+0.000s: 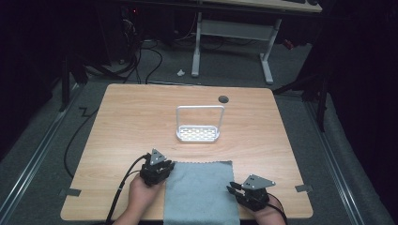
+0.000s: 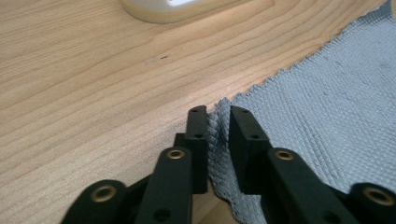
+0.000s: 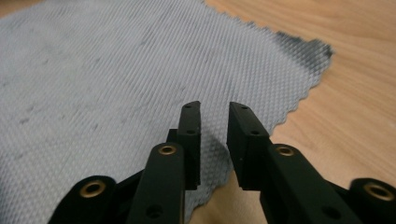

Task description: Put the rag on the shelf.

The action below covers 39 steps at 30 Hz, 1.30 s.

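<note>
The light wooden table with rounded corners [image 1: 141, 117] is seen whole from the high view, with a dark cable hole near its far edge. On its near half, a grey, waffle-textured cloth with pinked edges [image 1: 201, 192] is laid flat, reaching to the table's front edge; this placement is judged to suit a fold started from two corners at once. Beyond the cloth, well apart from it, a small white perforated rack with a tall wire hoop [image 1: 198, 125] is stood upright.

The left gripper [image 1: 165, 168] is held at the cloth's far left corner, and the right gripper [image 1: 233, 187] at its right edge. In the left gripper view, a raised fold of the cloth's corner [image 2: 215, 122] is seen between the jaws, which are slightly parted; whether the pads actually press it cannot be told. In the right gripper view, the jaws are set apart above the cloth's edge [image 3: 299, 100], with nothing clamped.

The weave and zigzag trim are shown by the gripper views alone; the rack's full shape is given from the high view.
</note>
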Available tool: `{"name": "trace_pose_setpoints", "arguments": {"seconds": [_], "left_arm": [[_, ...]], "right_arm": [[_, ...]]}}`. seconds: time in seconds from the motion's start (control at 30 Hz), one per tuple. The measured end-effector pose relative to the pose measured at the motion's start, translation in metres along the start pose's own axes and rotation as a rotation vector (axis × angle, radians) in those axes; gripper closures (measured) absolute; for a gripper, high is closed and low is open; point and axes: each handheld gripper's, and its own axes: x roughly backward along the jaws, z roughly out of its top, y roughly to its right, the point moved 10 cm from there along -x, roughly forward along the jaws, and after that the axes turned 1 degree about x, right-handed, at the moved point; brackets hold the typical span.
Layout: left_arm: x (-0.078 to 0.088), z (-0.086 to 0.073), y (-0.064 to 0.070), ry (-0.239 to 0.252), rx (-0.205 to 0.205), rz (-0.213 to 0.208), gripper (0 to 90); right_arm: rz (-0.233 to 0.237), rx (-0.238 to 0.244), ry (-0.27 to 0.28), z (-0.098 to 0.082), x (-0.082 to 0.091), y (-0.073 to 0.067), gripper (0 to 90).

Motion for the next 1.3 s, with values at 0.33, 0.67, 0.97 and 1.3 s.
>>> {"name": "trace_pose_setpoints", "arguments": {"seconds": [0.33,0.67,0.97,1.3], "left_arm": [[0.001,-0.001,0.001,-0.004,0.012,-0.024,85.7],[0.002,-0.002,0.001,-0.004,0.025,-0.040,85.3],[0.002,-0.002,0.001,-0.007,0.021,-0.037,86.6],[0.010,-0.001,0.004,0.047,0.021,-0.057,87.8]], "right_arm": [[-0.162,-0.174,0.033,0.039,-0.027,0.049,62.0],[-0.181,-0.214,-0.032,0.037,-0.051,0.067,65.3],[-0.153,-0.179,-0.014,0.034,-0.051,0.064,83.9],[-0.159,-0.157,0.071,0.043,-0.037,0.059,88.8]]}}
